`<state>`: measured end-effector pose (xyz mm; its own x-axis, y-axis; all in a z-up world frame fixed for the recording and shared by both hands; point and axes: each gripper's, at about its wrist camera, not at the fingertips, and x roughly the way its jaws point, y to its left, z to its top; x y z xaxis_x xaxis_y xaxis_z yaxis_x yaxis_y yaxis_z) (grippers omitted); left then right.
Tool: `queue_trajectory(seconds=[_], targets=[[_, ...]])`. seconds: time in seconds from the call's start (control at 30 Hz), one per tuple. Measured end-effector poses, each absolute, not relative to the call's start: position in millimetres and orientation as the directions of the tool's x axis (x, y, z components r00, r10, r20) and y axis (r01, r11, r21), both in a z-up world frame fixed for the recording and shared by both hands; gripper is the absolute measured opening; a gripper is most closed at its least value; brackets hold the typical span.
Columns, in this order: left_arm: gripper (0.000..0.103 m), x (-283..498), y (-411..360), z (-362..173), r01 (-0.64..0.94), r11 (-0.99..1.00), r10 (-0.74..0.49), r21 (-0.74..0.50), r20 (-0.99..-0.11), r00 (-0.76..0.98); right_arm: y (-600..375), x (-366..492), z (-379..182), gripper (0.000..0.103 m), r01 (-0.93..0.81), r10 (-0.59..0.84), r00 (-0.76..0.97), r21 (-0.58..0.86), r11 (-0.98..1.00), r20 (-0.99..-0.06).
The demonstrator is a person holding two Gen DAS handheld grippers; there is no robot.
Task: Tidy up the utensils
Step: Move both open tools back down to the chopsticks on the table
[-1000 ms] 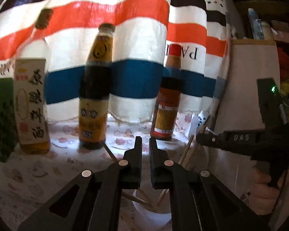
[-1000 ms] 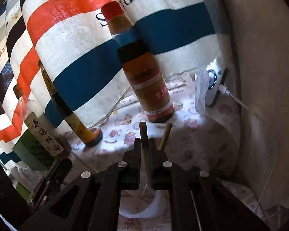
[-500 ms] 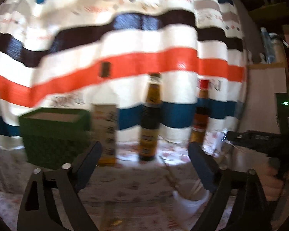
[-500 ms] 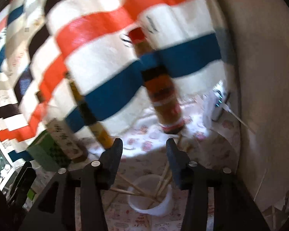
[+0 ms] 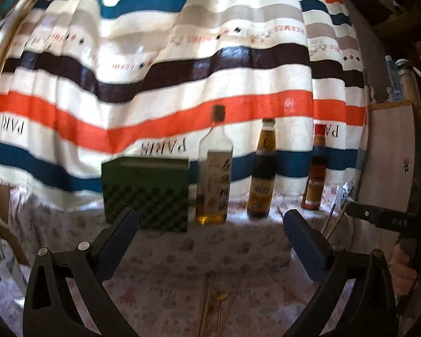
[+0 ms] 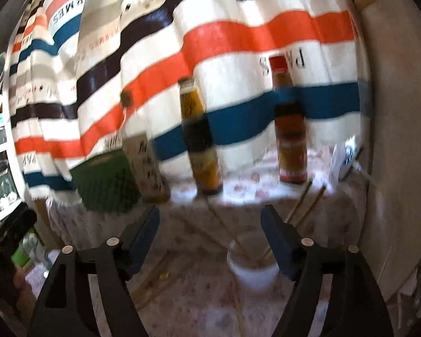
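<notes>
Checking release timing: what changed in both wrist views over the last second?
Both sets of jaws went from shut to wide open. The right gripper let go of the chopstick it pinched; it now stands with others in the white cup. Both the right and the left gripper pulled back and up from the cup. Unchanged: the three bottles, green box, and loose chopsticks on the cloth.

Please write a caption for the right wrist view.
Open right gripper above white cup holding chopsticks.
</notes>
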<state>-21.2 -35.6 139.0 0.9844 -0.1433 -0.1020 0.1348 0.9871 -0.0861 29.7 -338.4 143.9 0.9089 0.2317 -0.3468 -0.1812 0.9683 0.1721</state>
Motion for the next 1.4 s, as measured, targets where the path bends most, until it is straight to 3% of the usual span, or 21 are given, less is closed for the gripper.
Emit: queue_trajectory(seconds=[0.3,0.5,0.7,0.83,1.0,1.1,1.13,1.27,1.4], targets=[[0.102,-3.8,7.4,87.7,0.017,0.974,-0.073,-0.227,-0.241,0.968,-345.0,14.2,89.0,0.083,-0.141,0.210,0.877,0.186,0.972,-0.432],[0.102,22.4,9.1,49.9,0.035,0.978,-0.117,-0.208,-0.397,0.910,-344.5,38.8,46.8,0.083,-0.089,0.184,0.800,0.189,0.978,-0.571],[0.102,24.7,14.6,39.7,-0.018,0.970,-0.086,-0.241,-0.415,0.906,-338.3,54.4,17.7,0.083,-0.067,0.132,0.716,0.122,0.990,-0.686],[0.102,30.9,13.2,33.2,-0.047,0.981,-0.042,-0.188,-0.445,0.895,-337.6,67.2,-0.2,0.083,-0.060,0.109,0.631,0.091,0.994,-0.769],[0.102,46.3,8.7,20.9,0.020,0.977,-0.140,-0.215,-0.560,0.817,-336.2,74.0,-14.9,0.083,-0.056,0.073,0.592,0.050,0.997,-0.802],[0.102,57.6,8.1,8.8,0.088,0.947,-0.268,-0.310,-0.609,0.746,-334.8,75.8,-19.9,0.083,-0.067,0.070,0.573,0.039,0.997,-0.817],[0.101,60.2,8.0,5.5,0.104,0.938,-0.298,-0.332,-0.613,0.732,-333.7,77.2,-21.5,0.082,-0.069,0.062,0.568,0.028,0.997,-0.821],[0.080,62.2,-0.3,-0.7,0.108,0.953,-0.272,-0.283,-0.641,0.718,-324.5,78.3,-28.5,0.066,-0.078,0.007,0.552,-0.044,0.996,-0.834],[0.072,62.2,-11.4,-5.2,0.120,0.959,-0.267,-0.255,-0.684,0.678,-323.4,81.3,-35.6,0.055,-0.090,0.018,0.519,-0.034,0.995,-0.855]])
